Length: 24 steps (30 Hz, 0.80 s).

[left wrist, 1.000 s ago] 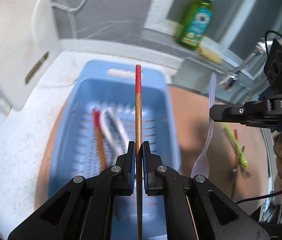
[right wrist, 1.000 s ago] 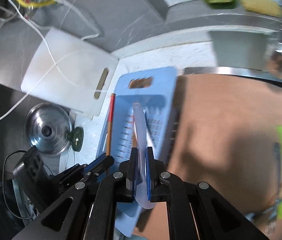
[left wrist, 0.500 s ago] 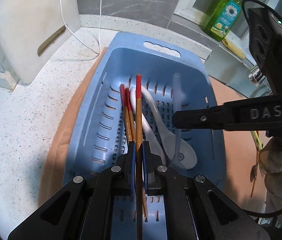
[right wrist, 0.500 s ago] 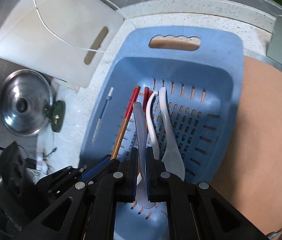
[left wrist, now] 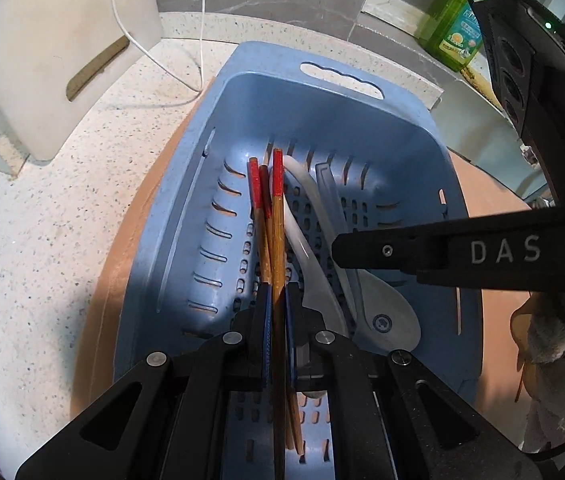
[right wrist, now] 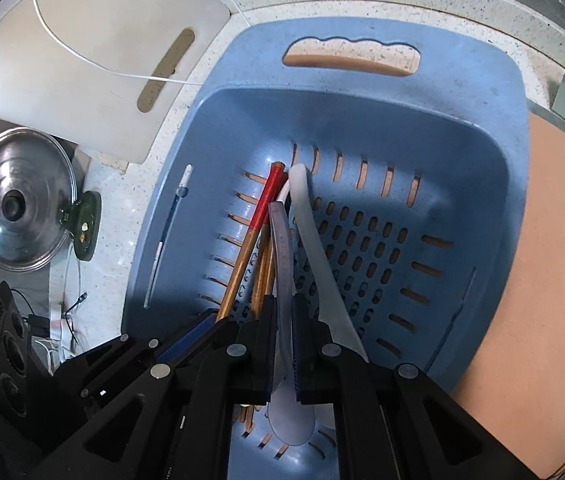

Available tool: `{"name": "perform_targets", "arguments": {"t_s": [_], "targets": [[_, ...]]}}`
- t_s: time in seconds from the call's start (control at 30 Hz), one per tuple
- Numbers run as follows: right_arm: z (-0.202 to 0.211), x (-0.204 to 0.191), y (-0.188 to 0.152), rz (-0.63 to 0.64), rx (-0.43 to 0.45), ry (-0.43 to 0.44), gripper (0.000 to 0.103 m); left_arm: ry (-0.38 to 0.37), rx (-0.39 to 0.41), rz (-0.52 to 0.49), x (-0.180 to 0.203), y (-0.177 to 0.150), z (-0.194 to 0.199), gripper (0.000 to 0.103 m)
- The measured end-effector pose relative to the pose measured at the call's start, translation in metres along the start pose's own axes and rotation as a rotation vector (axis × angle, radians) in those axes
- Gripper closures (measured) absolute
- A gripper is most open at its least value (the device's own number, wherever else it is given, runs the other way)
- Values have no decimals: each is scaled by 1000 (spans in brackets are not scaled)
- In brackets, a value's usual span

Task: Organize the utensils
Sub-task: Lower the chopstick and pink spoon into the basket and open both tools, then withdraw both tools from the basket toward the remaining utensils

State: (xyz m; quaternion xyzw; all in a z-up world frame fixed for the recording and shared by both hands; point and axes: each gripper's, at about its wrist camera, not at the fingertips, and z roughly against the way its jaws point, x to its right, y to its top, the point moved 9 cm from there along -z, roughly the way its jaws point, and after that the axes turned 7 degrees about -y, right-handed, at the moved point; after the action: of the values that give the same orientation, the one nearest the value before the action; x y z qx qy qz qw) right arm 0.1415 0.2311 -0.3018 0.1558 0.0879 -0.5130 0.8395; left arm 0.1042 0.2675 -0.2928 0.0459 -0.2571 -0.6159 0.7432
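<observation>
- Two grippers are working low inside the blue basket, side by side.
- Left gripper: jaws are closing tight on a wooden chopstick with a red tip, gripped along its shaft; the stick is pointing straight ahead along the basket floor.
- Right gripper: jaws are pinching the handle of a translucent plastic spoon; its bowl is hanging below the jaws, and the handle is reaching forward over the slotted floor.
- Two more red-tipped chopsticks are lying just left of the held one, touching it or nearly so.
- White spoons are lying in the basket just right of the chopsticks, bowls toward the camera.
- In the left wrist view, a right gripper finger is crossing over the basket's right half.
- Basket is sitting on a tan mat on the speckled counter.
- Farther left: a white cutting board is leaning by the counter, with a steel pot lid beside it.
- Farthest back, right: a green soap bottle is standing on the ledge.
</observation>
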Motion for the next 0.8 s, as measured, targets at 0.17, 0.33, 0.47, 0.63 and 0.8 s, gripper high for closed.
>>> {"name": "perform_targets", "arguments": {"t_s": [0.17, 0.33, 0.47, 0.63, 0.8], "targets": [[-1, -1, 0, 11, -12, -1, 96, 10, -5, 3, -1, 2, -2, 97], [1, -3, 0, 19, -12, -1, 96, 20, -5, 9, -3, 2, -2, 95], [7, -1, -1, 24, -7, 12, 95, 27, -3, 14, -4, 2, 0, 89], [26, 1, -4, 33, 15, 43, 90, 37, 20, 30, -4, 1, 12, 89], [64, 12, -20, 76, 75, 80, 79, 48, 60, 27, 3, -2, 33, 89]]}}
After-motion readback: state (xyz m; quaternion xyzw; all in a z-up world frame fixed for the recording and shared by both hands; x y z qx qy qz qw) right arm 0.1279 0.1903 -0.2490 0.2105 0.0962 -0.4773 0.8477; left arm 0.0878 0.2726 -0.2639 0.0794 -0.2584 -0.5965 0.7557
